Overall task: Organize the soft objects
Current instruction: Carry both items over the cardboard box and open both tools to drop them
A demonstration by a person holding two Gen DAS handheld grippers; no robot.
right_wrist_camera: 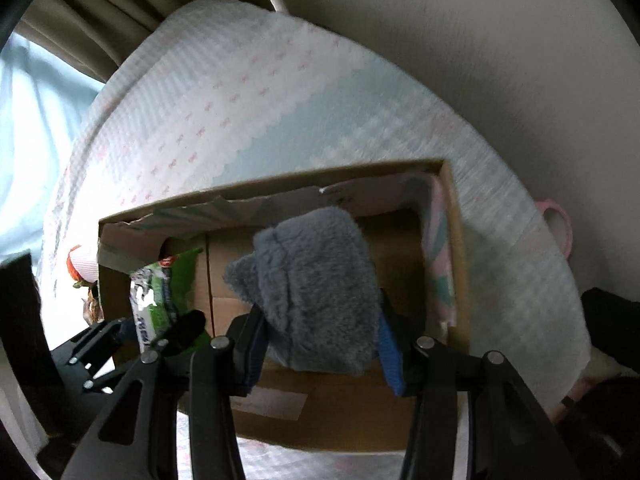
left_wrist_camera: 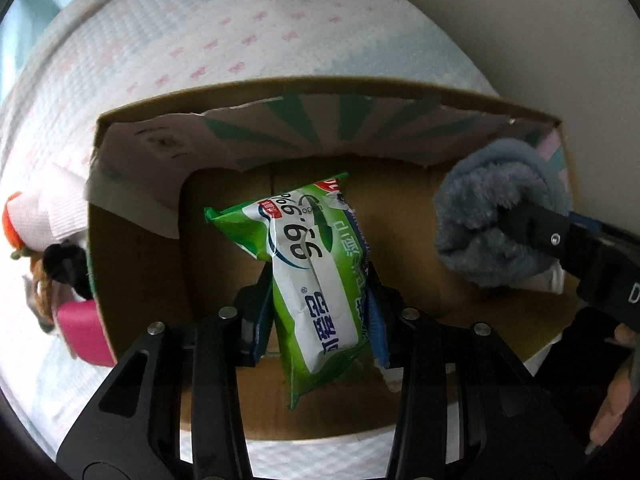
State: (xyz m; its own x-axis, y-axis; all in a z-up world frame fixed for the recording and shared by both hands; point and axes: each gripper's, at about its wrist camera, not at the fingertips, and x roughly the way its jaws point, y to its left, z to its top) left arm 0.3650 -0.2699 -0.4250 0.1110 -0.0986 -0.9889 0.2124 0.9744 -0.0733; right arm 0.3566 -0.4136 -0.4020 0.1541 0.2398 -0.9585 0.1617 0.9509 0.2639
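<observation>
Left gripper (left_wrist_camera: 320, 300) jaws clamp wipes pack (left_wrist_camera: 316, 280), right gripper (right_wrist_camera: 320, 336) jaws fleece (right_wrist_camera: 316, 292), over box (left_wrist_camera: 320, 88).

One cardboard box (left_wrist_camera: 132, 248) sits on one quilted cover (left_wrist_camera: 180, 40), and over it hang one green wet-wipe pack (left_wrist_camera: 320, 280) and one grey plush item (left_wrist_camera: 492, 216). Two grippers are in view, the left gripper (left_wrist_camera: 320, 312) and the right gripper (right_wrist_camera: 320, 340), each closed on one of those two things. Outside the box lie one bright pink object (left_wrist_camera: 84, 332), one pale pink ring-shaped thing (right_wrist_camera: 558, 224), and a small cluster of orange, white and brown things (left_wrist_camera: 24, 240) too jumbled to count.
</observation>
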